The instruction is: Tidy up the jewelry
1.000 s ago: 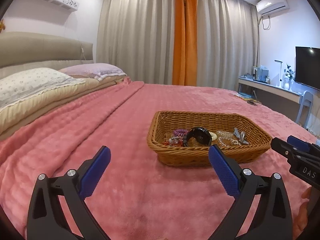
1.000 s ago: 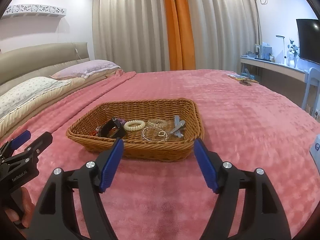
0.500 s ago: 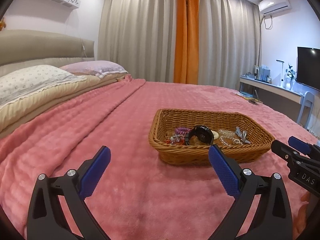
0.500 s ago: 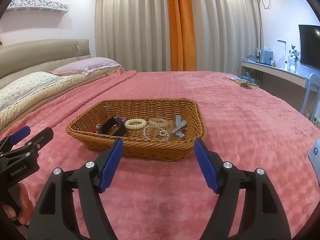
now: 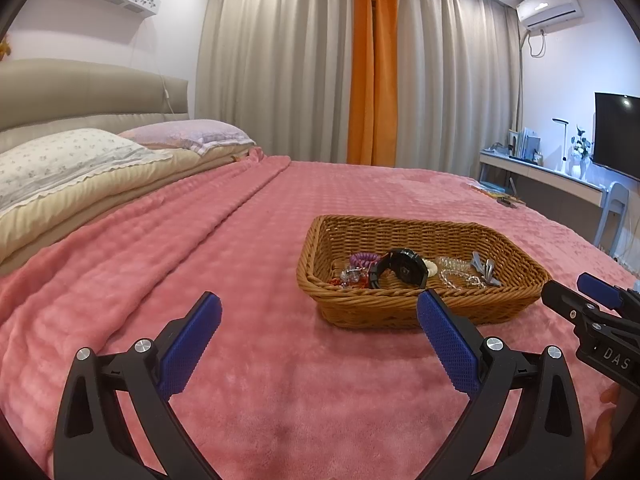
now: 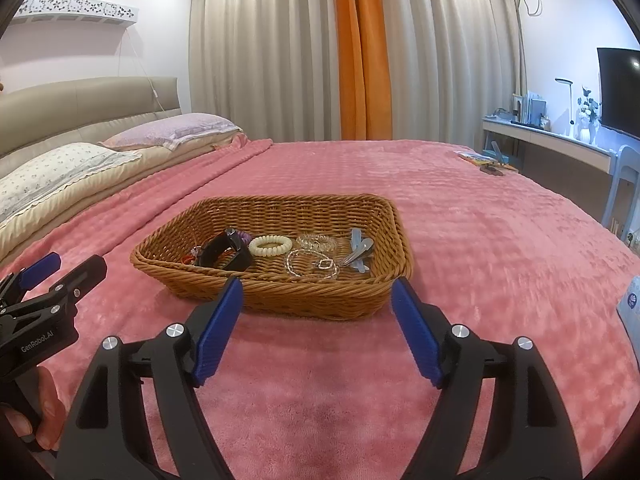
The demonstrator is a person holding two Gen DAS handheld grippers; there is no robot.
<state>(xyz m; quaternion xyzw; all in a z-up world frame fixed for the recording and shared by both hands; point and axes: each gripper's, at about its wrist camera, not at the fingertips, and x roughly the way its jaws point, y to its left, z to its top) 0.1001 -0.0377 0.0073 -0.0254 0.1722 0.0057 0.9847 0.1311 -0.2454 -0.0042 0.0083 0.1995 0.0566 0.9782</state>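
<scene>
Left tool (image 5: 318, 322): I am holding it spread wide, gripping nothing, lower centre of frame. Right tool (image 6: 316, 306): likewise gaping and empty.

Wicker basket (image 6: 280, 294): sitting on the pink bed (image 6: 500, 240) just beyond both tools, centre frame. Inside I am seeing a black watch (image 6: 226, 250), cream coil band (image 6: 271, 245), clear bracelets (image 6: 314, 256) and grey clips (image 6: 358, 254), all lying loose.

Progress: I am judging that sorting has not begun; every piece remains.

Clearance: bedspread is lying open around the basket; its raised rim is the only edge needing care.
</scene>
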